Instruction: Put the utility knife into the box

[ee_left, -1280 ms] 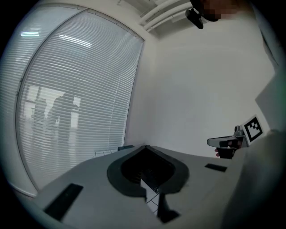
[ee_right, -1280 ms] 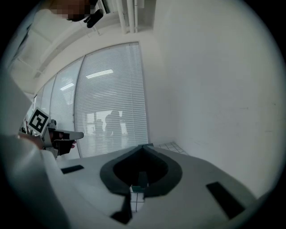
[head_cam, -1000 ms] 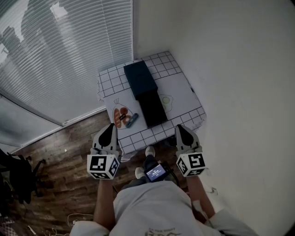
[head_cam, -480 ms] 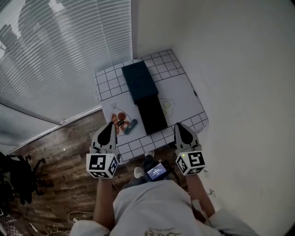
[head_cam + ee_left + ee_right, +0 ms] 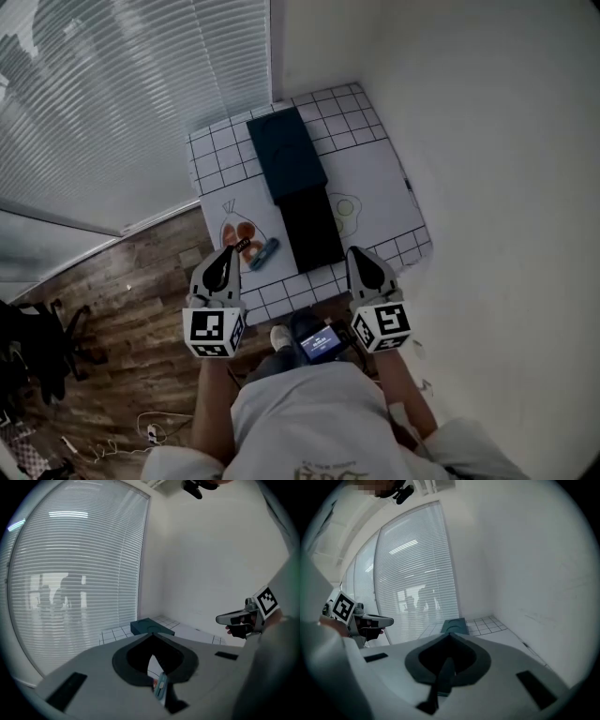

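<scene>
A window covered by pale horizontal blinds (image 5: 112, 103) fills the left side of the room and lets in soft, even daylight. Plain white walls (image 5: 497, 141) close the far side and the right, meeting in a corner. A small table (image 5: 342, 108) under a white cloth with a black grid stands in that corner, against the right wall. The floor (image 5: 141, 309) is dark wood planking. At the near left stands a black office chair (image 5: 42, 352), with loose cables (image 5: 150, 433) lying nearby.
</scene>
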A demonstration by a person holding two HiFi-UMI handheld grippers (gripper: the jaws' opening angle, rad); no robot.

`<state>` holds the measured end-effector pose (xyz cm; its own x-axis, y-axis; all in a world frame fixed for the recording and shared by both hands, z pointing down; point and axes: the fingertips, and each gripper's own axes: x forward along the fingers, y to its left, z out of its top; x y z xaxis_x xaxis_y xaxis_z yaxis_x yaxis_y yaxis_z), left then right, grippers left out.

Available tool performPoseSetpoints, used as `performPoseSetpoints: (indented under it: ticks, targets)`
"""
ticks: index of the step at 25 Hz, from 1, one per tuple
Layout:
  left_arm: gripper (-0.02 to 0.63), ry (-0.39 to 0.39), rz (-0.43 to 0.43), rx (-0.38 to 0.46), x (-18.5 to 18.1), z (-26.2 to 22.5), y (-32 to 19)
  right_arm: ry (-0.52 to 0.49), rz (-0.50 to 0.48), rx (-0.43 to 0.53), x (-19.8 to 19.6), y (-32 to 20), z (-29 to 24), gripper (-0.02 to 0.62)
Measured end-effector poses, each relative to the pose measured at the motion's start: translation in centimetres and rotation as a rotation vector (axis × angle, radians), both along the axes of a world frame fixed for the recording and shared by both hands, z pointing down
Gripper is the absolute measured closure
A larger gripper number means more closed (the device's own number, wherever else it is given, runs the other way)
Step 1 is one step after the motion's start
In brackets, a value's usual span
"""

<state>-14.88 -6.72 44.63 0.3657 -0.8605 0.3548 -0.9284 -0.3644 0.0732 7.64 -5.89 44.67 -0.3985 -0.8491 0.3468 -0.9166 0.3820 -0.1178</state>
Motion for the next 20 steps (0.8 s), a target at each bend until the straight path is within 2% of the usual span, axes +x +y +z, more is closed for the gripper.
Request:
performPoseSetpoints:
  ticks: [8,16,20]
  targets:
    - [0.598,-0.039,0.03,-0.082,1.1,4.3,-0.1,-0.003,-0.092,-0.07,-2.4,-0.6,3.0,0.589]
    - [0.598,-0.158,0.122,-0.128,2.4,7.3,-0.1,0.025,-0.185,-0.131,-4.6,-0.9,6.1,0.589]
    - [0.598,-0.148,0.146,-0.198,2.7,10.0,0.4,0.032,-0.217,-0.158,-5.3,-1.0,7.7,0.589]
